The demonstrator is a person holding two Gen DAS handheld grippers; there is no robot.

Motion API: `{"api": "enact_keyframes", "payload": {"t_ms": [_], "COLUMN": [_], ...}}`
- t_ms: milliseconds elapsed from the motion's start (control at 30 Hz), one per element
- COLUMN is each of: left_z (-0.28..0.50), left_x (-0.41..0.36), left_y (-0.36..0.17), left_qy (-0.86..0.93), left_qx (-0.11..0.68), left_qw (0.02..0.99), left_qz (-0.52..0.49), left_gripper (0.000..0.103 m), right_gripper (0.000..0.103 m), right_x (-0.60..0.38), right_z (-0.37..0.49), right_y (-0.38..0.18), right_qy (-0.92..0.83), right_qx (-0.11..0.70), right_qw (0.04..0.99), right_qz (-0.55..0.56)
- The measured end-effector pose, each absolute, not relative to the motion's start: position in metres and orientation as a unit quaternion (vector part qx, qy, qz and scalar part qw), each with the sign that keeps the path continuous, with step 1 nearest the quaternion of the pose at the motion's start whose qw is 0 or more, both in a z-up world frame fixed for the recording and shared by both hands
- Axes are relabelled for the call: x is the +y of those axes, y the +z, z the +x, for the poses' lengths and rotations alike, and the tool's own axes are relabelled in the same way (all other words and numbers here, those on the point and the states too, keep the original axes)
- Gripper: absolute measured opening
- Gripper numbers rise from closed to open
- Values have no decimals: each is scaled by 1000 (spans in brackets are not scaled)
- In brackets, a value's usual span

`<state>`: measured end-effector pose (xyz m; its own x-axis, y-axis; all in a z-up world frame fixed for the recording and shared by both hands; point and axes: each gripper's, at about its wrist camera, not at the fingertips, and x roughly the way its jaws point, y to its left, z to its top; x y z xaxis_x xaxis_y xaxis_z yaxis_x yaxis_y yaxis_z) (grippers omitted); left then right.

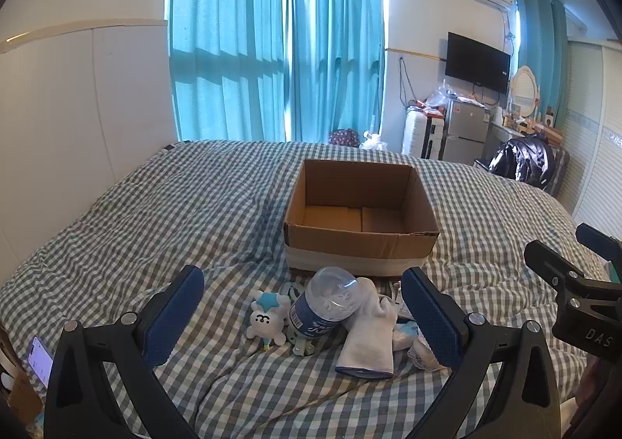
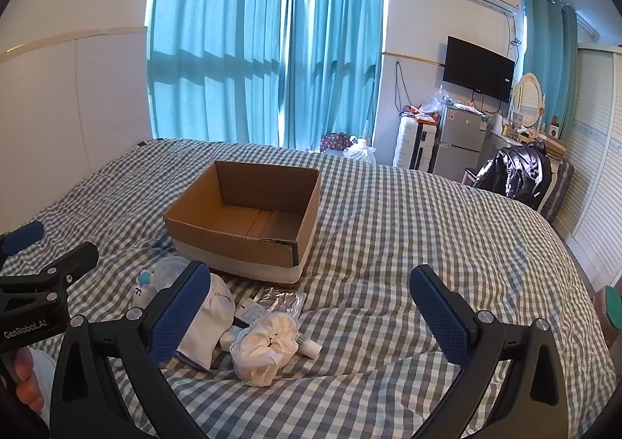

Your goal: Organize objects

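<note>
Cardboard box beyond both wide-open tools; sock between left tool pads.

One box, one bottle, one plush toy

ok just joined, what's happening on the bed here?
A person holds a gripper in each hand over a checked bed. Both the left gripper and the right gripper are open and hold nothing. A small pile lies in front of them: a plastic bottle, a white sock, a small plush toy and a cream scrunchie. The cardboard box behind the pile looks empty; nothing is sorted yet.
</note>
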<state>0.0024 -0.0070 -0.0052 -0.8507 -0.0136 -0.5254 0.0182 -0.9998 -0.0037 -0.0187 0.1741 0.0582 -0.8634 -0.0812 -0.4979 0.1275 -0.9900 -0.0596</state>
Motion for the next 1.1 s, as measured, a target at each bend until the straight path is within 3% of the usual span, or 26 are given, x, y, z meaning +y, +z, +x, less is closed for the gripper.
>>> {"api": "enact_keyframes", "payload": {"t_ms": [1100], "left_z": [4], "left_x": [-5], "left_y": [-5], "left_qy": [-963], "left_qx": [0], "left_qw": [19], "left_qz": [270], "left_gripper": [103], "right_gripper": [103], "right_x": [169], "right_z": [-16], "right_y": [60], "right_qy": [-963], "right_qx": [46], "right_qw": [68], "right_qz": [257]}}
